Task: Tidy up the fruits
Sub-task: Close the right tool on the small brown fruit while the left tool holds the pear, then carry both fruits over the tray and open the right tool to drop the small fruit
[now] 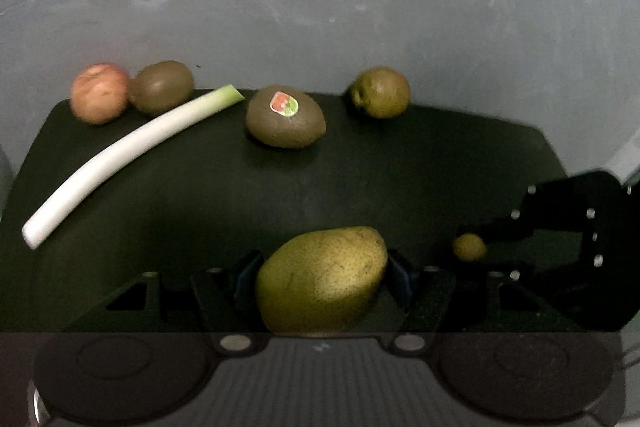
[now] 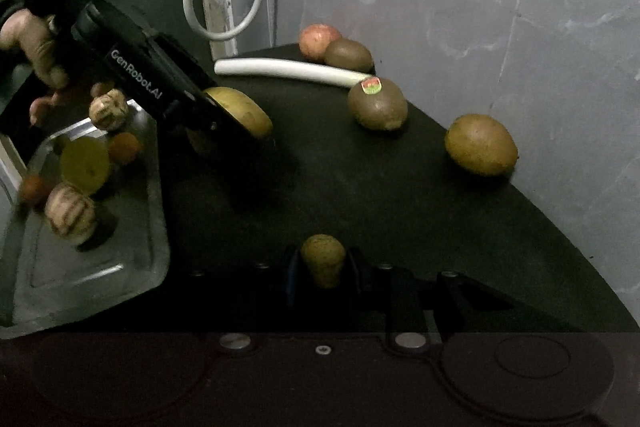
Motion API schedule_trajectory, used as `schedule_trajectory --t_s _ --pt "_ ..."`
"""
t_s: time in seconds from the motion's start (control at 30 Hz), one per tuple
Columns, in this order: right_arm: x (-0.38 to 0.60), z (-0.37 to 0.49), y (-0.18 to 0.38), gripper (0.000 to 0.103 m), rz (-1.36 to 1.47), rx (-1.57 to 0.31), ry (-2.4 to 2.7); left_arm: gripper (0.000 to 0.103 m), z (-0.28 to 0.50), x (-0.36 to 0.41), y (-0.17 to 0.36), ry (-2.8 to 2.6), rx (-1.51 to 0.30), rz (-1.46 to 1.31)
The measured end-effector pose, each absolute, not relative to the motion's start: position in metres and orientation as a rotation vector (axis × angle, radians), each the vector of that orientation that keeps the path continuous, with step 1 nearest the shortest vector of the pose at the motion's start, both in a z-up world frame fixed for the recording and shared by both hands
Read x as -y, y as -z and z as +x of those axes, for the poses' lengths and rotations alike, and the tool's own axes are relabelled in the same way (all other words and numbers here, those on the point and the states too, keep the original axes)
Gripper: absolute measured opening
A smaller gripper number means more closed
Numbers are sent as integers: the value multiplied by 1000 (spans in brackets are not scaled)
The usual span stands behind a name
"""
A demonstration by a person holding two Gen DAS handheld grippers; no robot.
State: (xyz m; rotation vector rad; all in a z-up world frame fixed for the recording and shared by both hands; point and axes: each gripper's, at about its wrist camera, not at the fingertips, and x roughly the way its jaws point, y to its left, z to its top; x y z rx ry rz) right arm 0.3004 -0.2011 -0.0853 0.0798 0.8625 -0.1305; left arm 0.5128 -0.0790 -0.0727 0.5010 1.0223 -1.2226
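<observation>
Transfer is under way: the left claw (image 1: 322,279) pinches a green pear (image 1: 322,279) and the right claw (image 2: 323,263) pinches a small green fruit (image 2: 323,261), both above the dark table (image 2: 360,195). Next each load probably goes to the metal tray (image 2: 156,187), already crowded with fruit. Beyond the stickered kiwi (image 1: 285,117) lie a leek (image 1: 120,155), an apple (image 1: 99,93) and another kiwi (image 1: 161,87), none blocking the route.
</observation>
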Motion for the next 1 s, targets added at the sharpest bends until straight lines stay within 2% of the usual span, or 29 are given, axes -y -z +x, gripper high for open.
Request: schedule_trajectory --t_s 0.5,0.77,1.0 --pt "149 290 51 27 50 -791 -65 69 450 -21 13 883 -959 217" --pt "120 292 55 27 33 -794 -191 69 415 -94 13 639 -985 83" --pt "100 295 64 27 32 -818 -249 69 385 -121 32 474 -1014 8"
